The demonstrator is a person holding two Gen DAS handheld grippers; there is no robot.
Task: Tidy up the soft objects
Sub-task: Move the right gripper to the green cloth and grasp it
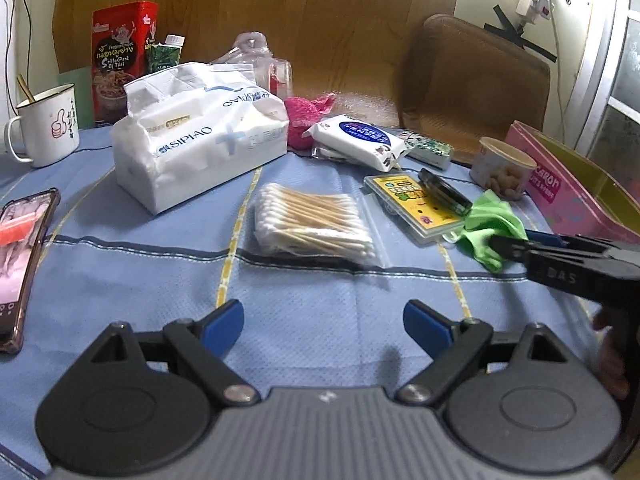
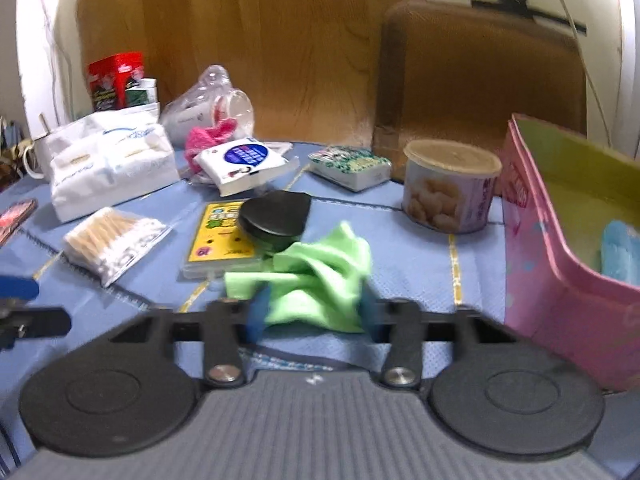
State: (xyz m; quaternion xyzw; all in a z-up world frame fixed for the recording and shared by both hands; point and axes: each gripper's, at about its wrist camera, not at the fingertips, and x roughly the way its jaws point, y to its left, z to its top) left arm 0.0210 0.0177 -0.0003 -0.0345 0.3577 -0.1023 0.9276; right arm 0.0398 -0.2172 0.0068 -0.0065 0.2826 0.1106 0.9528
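Observation:
A crumpled green cloth (image 2: 316,276) lies on the blue tablecloth (image 2: 400,320), beside a yellow card case (image 2: 216,236) and a black round tin (image 2: 276,216). My right gripper (image 2: 314,312) is shut on the cloth's near edge, blue pads pressing from both sides. In the left wrist view it reaches in from the right onto the green cloth (image 1: 492,220). My left gripper (image 1: 324,328) stands open over bare tablecloth, nothing between its fingers. A pink box (image 2: 560,280) at the right holds a light-blue soft thing (image 2: 620,252). A pink knitted piece (image 1: 304,116) lies behind the tissue pack (image 1: 192,140).
A bag of cotton swabs (image 1: 312,224) and a wipes pack (image 1: 360,140) lie mid-table. A snack tub (image 2: 448,192) stands next to the pink box. A mug (image 1: 48,124) and a phone (image 1: 20,264) sit at the left, a brown chair (image 1: 472,80) behind the table.

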